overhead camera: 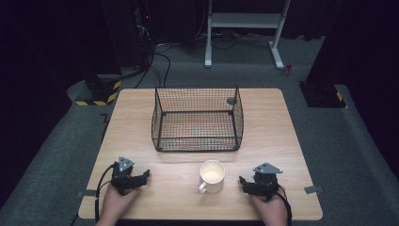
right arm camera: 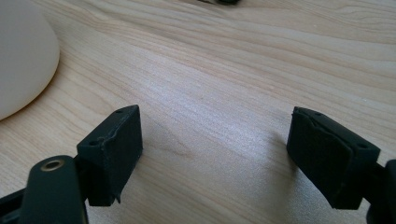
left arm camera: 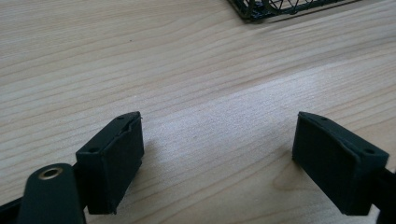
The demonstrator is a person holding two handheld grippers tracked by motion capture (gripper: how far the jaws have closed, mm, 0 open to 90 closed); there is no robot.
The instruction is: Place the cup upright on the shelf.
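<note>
From above, my left gripper (overhead camera: 141,178) and right gripper (overhead camera: 245,182) lay spread apart, flanking the mug (overhead camera: 211,175) at lower centre; my right gripper view caught its white side upper left.

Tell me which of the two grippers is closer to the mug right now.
The right gripper: the white mug stands just beside its open jaws, and the mug's side shows in its own view. The left gripper sits farther off.

Mug (right arm camera: 23,56) blurred, cropped at frame edge
</note>
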